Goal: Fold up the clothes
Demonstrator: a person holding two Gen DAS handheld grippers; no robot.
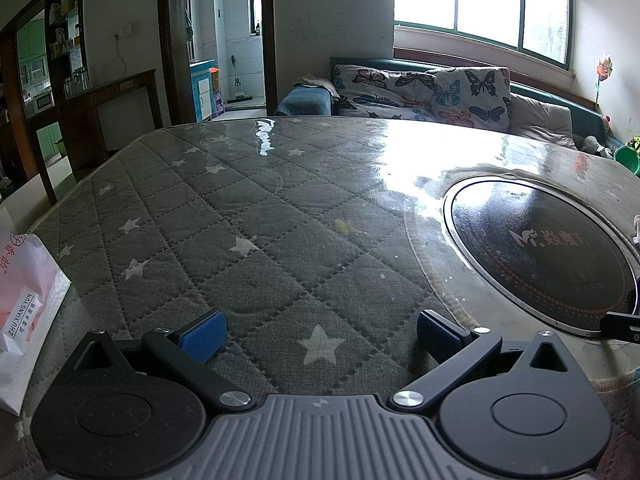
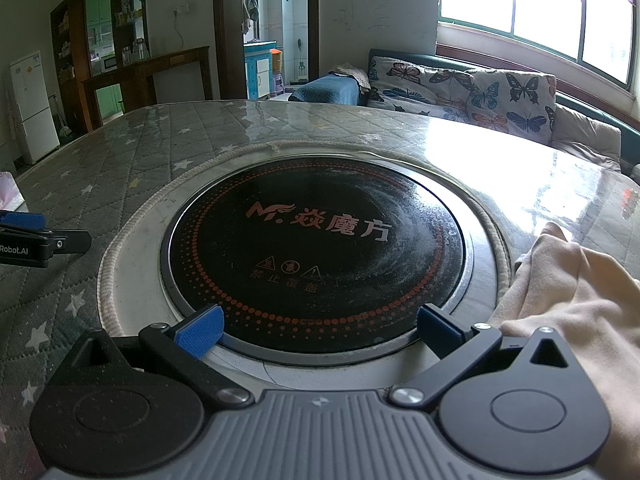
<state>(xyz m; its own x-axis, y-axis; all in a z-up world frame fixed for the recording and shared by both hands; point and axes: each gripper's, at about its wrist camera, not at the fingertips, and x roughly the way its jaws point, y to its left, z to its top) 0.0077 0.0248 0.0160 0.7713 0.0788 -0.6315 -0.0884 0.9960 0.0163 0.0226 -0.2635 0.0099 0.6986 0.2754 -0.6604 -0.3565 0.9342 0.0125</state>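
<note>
Large desk [image 1: 248,216] covered with grey quilted cloth printed with pale stars, under a clear glossy sheet reflecting the window light. Set into the desk, a round black cooktop [image 2: 316,248] with a metal ring and a rope-like beige border around it. On the glass, an orange "M" logo followed by Chinese characters "焱魔方", three small warning symbols below, then a line of smaller characters, too fine to read with certainty. Rings of orange dots along the edge of the glass.

Beige garment [image 2: 560,304] lying crumpled on the right side of the desk, just beside the cooktop border, partly hidden behind the right tongs' body. Long axis roughly from the near right corner up toward the far side, with a raised fold pointing away from the camera. In the left wrist view only a tiny pale scrap at the right edge, not clear whether the same garment.

White and pink package [image 1: 28,316] at the left edge of the desk, with "ZHU XIANG YUN" in Latin letters on a label and red Chinese characters above.

Left tongs [image 1: 320,334] spread wide apart over the starred cloth, holding nothing, blue pads [image 1: 202,336] facing each other. Same tongs seen from the right wrist view at the far left, with "Robot.AI" printed on the black body.

Right tongs [image 2: 320,330] also spread wide, empty, above the near edge of the cooktop, the garment just to the right of them.
</note>
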